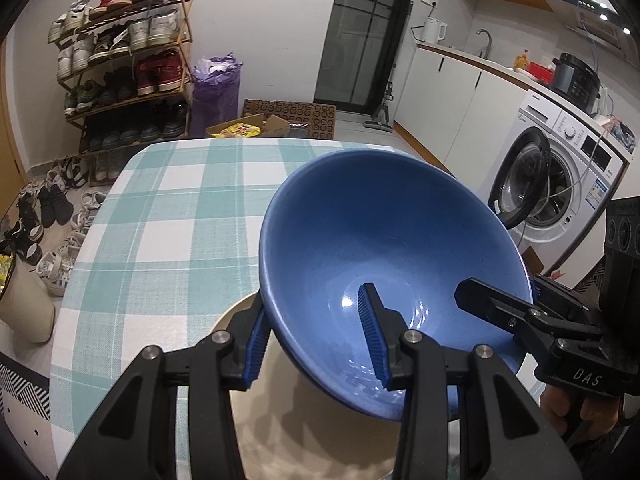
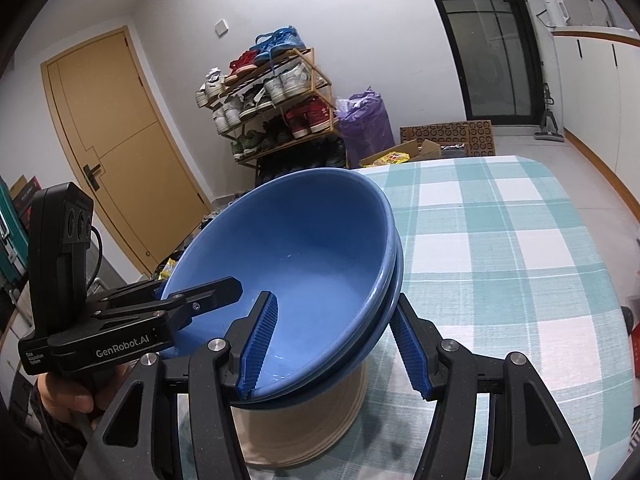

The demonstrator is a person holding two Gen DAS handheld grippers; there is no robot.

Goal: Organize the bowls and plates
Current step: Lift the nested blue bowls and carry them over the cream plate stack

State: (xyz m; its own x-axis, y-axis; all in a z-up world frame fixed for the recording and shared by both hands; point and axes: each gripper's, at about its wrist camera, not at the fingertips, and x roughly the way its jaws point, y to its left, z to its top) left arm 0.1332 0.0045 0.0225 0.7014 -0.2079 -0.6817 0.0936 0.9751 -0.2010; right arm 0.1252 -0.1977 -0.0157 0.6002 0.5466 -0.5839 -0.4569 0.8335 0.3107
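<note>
Two nested blue bowls [image 1: 380,248] [image 2: 300,248] hang tilted over a stack of beige plates [image 1: 320,444] [image 2: 320,424] on the checked tablecloth [image 1: 180,220] [image 2: 500,260]. My left gripper [image 1: 316,340] is shut on their left rim, one blue pad inside and one outside. It also shows in the right wrist view as the left gripper [image 2: 188,292]. My right gripper [image 2: 336,350] clamps the opposite rim the same way, and appears as the right gripper [image 1: 508,292] in the left wrist view. I cannot tell whether the bowls' base touches the plates.
Past the table's far edge stand a shoe rack [image 1: 124,68], a purple bag [image 1: 216,88] and an open cardboard box [image 1: 248,126]. A washing machine [image 1: 560,184] with its door open is on the right. A beige bin [image 1: 24,304] sits left of the table.
</note>
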